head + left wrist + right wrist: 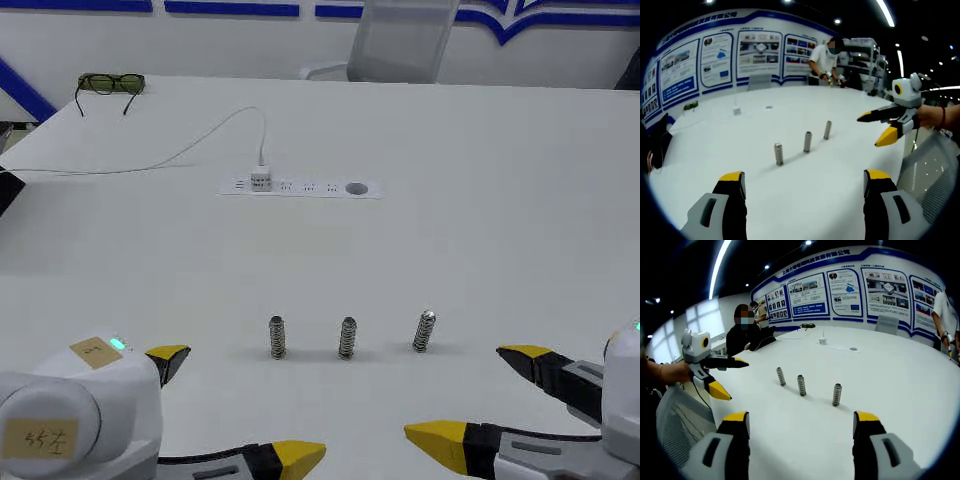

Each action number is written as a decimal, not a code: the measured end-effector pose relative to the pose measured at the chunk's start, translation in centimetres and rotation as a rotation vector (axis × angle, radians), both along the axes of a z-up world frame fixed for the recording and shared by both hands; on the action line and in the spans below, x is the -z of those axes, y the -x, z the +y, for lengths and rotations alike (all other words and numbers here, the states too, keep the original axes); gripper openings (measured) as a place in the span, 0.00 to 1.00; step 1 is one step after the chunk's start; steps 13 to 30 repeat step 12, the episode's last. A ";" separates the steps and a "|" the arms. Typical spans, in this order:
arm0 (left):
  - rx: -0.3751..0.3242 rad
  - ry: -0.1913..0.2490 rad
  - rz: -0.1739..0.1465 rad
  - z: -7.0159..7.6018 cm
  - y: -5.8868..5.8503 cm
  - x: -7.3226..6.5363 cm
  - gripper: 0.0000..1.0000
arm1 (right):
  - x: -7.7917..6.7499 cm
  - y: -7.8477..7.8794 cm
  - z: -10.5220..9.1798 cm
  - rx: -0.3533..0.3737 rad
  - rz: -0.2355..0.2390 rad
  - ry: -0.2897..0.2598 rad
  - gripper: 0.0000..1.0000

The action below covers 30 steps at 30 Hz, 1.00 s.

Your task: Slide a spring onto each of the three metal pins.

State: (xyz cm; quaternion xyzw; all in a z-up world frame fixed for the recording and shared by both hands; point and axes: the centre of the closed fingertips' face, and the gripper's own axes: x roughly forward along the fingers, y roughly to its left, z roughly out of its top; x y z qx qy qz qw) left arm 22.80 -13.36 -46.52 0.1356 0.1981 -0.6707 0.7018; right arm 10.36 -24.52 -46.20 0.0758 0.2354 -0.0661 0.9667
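Bare table [480, 230] all round; three sprung pins [347, 338] mid-front

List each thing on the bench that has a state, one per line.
left gripper: open, empty
right gripper: open, empty
left pin: upright, spring on it
middle pin: upright, spring on it
right pin: leaning slightly, spring on it
white charger: plugged into the power strip
glasses: lying on the table, arms unfolded
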 end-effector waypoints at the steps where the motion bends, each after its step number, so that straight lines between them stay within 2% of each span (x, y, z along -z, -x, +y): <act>1: -0.001 -0.003 -0.001 0.1 0.0 0.0 1.00 | 0.0 0.1 0.0 -0.001 0.000 0.002 0.87; 5: -0.012 -0.016 -0.012 0.4 -0.2 0.2 1.00 | 0.1 0.4 0.2 0.009 -0.005 -0.011 0.89; 10: -0.033 0.000 0.005 0.7 -0.3 -0.1 1.00 | 0.1 0.8 0.3 0.021 -0.013 -0.022 0.90; 30: -0.035 -0.003 0.004 0.8 -0.4 -0.1 1.00 | 0.1 0.9 0.4 0.023 -0.009 -0.022 0.90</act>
